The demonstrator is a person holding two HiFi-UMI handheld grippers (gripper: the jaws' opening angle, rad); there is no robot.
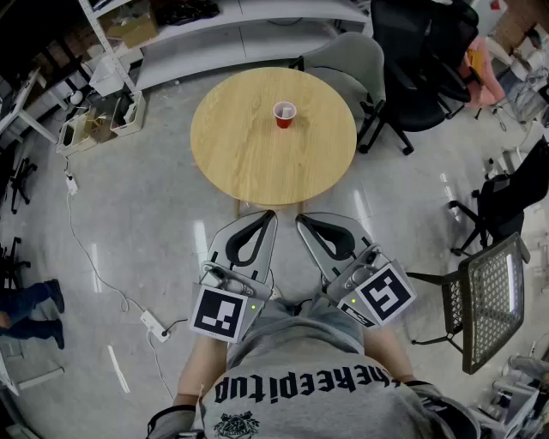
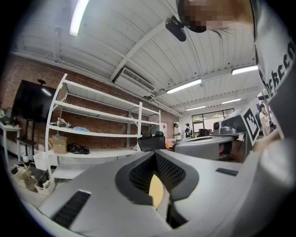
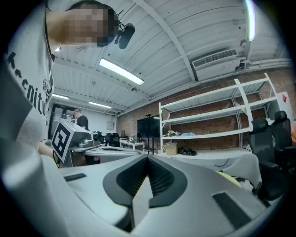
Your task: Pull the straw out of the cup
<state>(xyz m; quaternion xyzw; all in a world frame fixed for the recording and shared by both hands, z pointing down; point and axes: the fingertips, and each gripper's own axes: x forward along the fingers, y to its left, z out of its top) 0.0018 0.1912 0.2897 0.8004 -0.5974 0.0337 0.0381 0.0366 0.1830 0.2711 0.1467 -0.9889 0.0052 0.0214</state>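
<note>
A small red cup [image 1: 285,114] stands upright a little right of the middle of the round wooden table [image 1: 240,146]. A straw in it is too small to make out. Both grippers are held low, close to the person's body and short of the table's near edge, pointing toward it. My left gripper [image 1: 267,215] has its jaws together with nothing between them. My right gripper [image 1: 302,219] is likewise shut and empty. In the left gripper view the left gripper [image 2: 155,155] shows closed jaws, and in the right gripper view the right gripper [image 3: 148,161] shows the same.
A grey chair [image 1: 347,64] stands at the table's far right, with black office chairs [image 1: 420,60] behind it. A mesh chair [image 1: 485,304] is at the right. White shelving [image 1: 214,26] runs along the back. A power strip and cable [image 1: 154,324] lie on the floor at left.
</note>
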